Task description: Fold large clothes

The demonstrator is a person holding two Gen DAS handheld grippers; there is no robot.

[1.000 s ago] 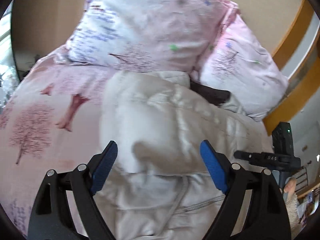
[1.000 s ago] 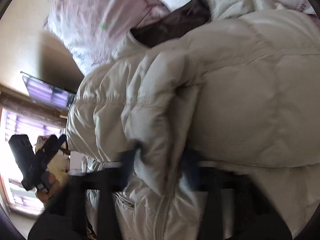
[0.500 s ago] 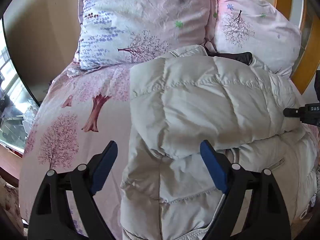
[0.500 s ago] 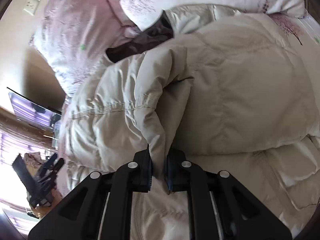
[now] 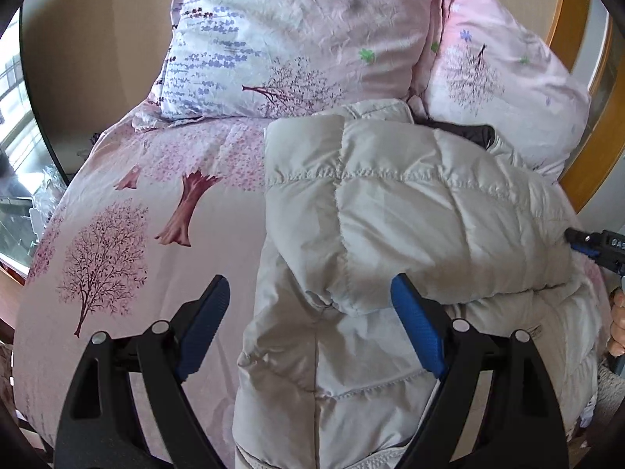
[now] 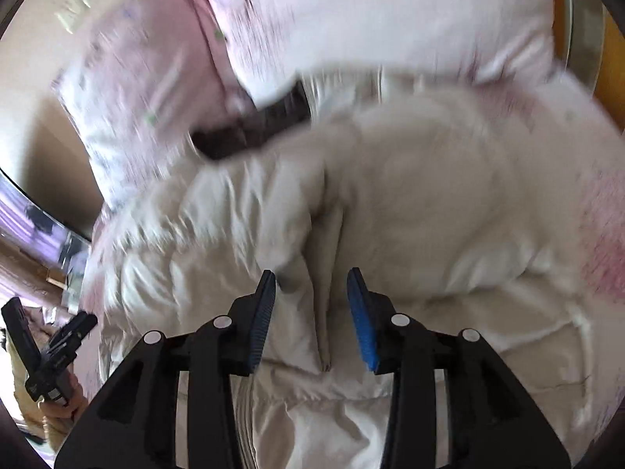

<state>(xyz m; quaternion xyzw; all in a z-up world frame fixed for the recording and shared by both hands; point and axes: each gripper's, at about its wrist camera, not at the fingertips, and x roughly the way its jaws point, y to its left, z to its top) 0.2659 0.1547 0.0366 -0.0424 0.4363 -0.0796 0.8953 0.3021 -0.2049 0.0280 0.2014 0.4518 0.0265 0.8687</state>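
A cream quilted puffer jacket (image 5: 390, 234) is lying folded on the pink tree-print bedspread (image 5: 136, 215), filling the centre and lower right of the left wrist frame, below two pink floral pillows (image 5: 304, 31). The left hand-held gripper (image 5: 312, 324) is hovering above it, blue pads wide apart, gripping nothing. The right hand-held gripper (image 6: 312, 312) has just been opening, its pads standing apart around a jacket fold without pressing it.
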